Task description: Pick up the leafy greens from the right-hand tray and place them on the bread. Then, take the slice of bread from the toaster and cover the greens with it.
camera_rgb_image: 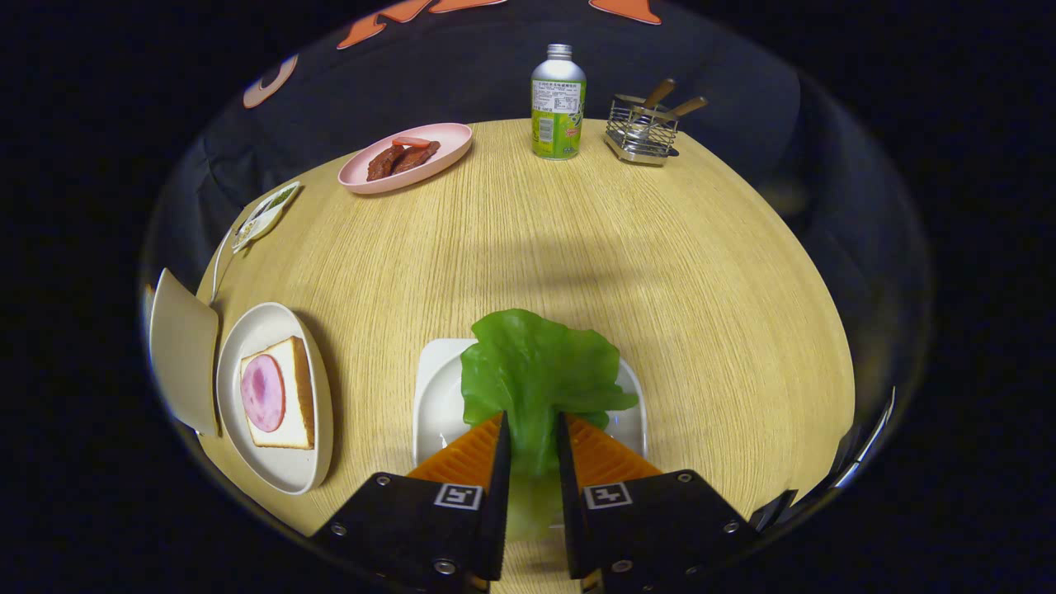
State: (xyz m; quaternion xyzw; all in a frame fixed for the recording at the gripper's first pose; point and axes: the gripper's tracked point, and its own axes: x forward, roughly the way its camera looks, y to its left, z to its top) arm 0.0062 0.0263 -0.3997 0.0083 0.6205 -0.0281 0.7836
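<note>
A green lettuce leaf (536, 371) fans out ahead of my gripper (532, 422), whose two fingers press on its stem end. The leaf hangs over a white square tray (433, 396) on the wooden table, and I cannot tell if it still touches the tray. To the left, a slice of bread (285, 394) topped with a round pink ham slice (263, 392) lies on a white oval plate (276, 470). A beige toaster (183, 351) stands just left of that plate; its slot faces away from me.
At the table's far side stand a pink plate (450, 140) with dark meat strips, a green and silver bottle (558, 103), and a wire cutlery holder (642, 130). A small packet (264, 216) lies near the far left edge, with a white cord beside it.
</note>
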